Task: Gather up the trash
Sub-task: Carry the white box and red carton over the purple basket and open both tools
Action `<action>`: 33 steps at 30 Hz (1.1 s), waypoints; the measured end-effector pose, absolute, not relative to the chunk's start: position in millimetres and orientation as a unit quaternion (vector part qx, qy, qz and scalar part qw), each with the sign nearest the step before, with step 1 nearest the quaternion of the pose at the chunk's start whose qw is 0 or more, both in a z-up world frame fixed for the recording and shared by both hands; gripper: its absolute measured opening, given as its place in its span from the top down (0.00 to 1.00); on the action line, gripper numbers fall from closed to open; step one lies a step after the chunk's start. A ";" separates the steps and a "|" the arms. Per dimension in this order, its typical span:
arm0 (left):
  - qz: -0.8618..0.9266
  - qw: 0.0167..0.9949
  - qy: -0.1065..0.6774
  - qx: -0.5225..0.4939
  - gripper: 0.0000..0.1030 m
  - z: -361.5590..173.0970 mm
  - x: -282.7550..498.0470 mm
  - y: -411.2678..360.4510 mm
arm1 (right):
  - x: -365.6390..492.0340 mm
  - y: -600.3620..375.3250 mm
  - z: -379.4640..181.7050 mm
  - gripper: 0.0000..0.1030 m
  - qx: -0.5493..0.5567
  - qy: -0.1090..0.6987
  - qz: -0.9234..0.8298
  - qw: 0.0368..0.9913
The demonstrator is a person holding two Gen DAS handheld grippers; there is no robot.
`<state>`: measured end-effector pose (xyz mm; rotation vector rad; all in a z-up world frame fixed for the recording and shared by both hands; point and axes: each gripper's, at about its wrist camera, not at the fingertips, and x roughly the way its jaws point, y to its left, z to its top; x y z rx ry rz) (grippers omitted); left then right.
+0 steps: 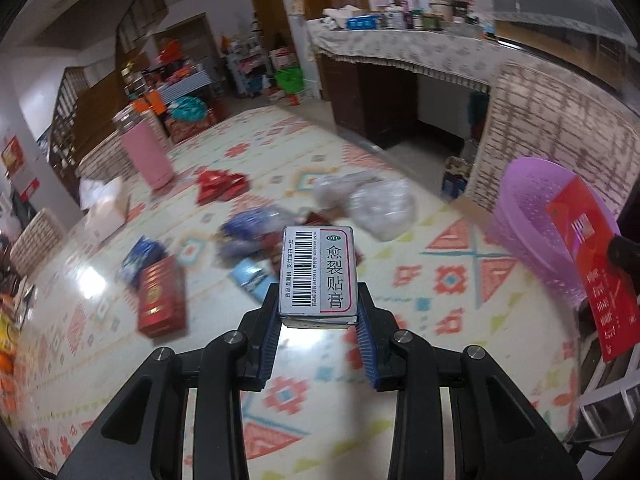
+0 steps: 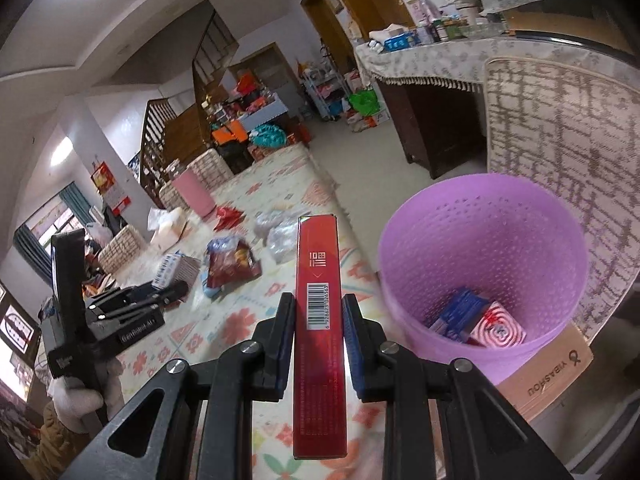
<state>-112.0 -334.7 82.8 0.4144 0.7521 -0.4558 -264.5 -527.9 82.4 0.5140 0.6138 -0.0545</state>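
Sitting in purple basket (image 2: 480, 240): blue box (image 2: 460, 310), red-white spiral box (image 2: 498, 330)

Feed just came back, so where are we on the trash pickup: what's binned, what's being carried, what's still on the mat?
Done: the purple bin already holds a blue box and a red-and-white box.
In hand: the left gripper is shut on a small white medicine box; the right gripper is shut on a long red box, beside the bin.
Left: on the mat, a red box, snack bags and clear plastic bags.

A patterned floor mat (image 1: 400, 264) carries scattered wrappers (image 1: 248, 236), red boxes (image 1: 160, 304) and a purple basket (image 2: 480, 280).
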 end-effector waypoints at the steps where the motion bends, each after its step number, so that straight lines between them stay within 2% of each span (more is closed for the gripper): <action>1: -0.225 0.882 0.362 0.202 0.67 82.5 -113.5 -343.6 | -265.2 -532.9 83.0 0.75 0.251 0.297 -0.029 0.921; 16: -0.315 0.846 0.371 0.216 0.67 85.3 -125.5 -449.0 | -283.0 -614.6 87.5 0.75 0.271 0.271 -0.090 0.919; 29: -0.402 0.803 0.380 0.221 0.67 93.2 -127.1 -539.5 | -280.4 -667.7 65.8 0.74 0.317 0.273 -0.141 0.897; 30: -0.402 0.802 0.383 0.220 0.62 92.8 -127.5 -540.1 | -279.5 -670.9 64.0 0.73 0.321 0.272 -0.144 0.896; 31: -0.402 0.802 0.385 0.216 0.51 92.9 -128.1 -537.9 | -279.2 -672.8 62.3 0.73 0.326 0.271 -0.146 0.894; 32: -0.403 0.802 0.385 0.212 0.44 93.3 -128.9 -535.8 | -279.6 -674.0 61.0 0.71 0.330 0.270 -0.146 0.892; 33: -0.404 0.804 0.383 0.207 0.33 93.7 -130.5 -531.6 | -280.3 -674.8 60.1 0.63 0.335 0.269 -0.145 0.891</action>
